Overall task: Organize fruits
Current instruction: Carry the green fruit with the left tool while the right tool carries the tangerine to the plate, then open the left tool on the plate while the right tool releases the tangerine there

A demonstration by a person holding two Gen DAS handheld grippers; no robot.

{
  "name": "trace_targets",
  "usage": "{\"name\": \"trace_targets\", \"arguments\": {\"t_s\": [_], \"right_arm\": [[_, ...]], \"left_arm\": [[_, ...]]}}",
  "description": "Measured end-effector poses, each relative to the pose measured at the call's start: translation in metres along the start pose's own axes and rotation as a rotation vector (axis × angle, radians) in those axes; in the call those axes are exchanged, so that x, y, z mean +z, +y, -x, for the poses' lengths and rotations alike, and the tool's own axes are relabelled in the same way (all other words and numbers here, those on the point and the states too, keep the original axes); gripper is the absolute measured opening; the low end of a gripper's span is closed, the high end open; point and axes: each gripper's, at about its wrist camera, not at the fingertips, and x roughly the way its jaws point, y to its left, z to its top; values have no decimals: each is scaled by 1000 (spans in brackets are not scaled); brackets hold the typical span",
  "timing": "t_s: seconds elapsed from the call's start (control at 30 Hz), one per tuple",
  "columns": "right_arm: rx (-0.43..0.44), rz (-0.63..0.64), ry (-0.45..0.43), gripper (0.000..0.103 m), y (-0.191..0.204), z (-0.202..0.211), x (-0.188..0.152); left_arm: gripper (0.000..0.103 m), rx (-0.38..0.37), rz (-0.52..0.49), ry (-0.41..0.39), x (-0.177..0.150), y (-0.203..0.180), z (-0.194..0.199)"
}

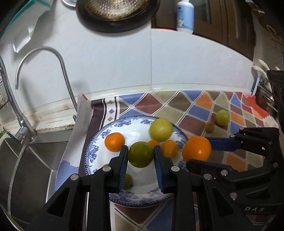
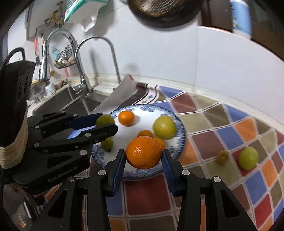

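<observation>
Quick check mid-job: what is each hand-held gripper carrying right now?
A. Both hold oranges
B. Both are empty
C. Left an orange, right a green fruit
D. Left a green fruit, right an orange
D: the left hand-held gripper is clamped on a green fruit, and the right hand-held gripper grips an orange, both above the blue-patterned plate.

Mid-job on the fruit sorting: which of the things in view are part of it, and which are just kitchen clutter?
Part of the job:
left tool shut on green fruit
right tool shut on orange
blue-patterned plate with fruit
two green fruits on cloth

Just lying about:
faucet
sink
dark pan
blue-white bottle
checked cloth
</observation>
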Motion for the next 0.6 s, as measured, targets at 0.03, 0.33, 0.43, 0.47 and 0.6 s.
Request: {"name": "trace_targets", "arguments": {"t_s": [0.03, 0.33, 0.43, 0.47, 0.6], "right_arm": [[6, 5, 13, 42, 2, -7, 1], [25, 17, 77, 42, 5, -43, 0], [22, 22, 79, 43, 5, -48, 1], [24, 19, 80, 43, 4, -49, 1], [13, 14, 93, 43, 3, -51, 1]], "left_arm": [[29, 3, 1, 8, -1, 2, -4], [29, 7, 22, 81, -11, 16, -34], [29, 16, 31, 89, -12, 20, -37], [31, 21, 36, 90, -12, 21, -37], [36, 47, 34, 68, -10, 22, -29]]}}
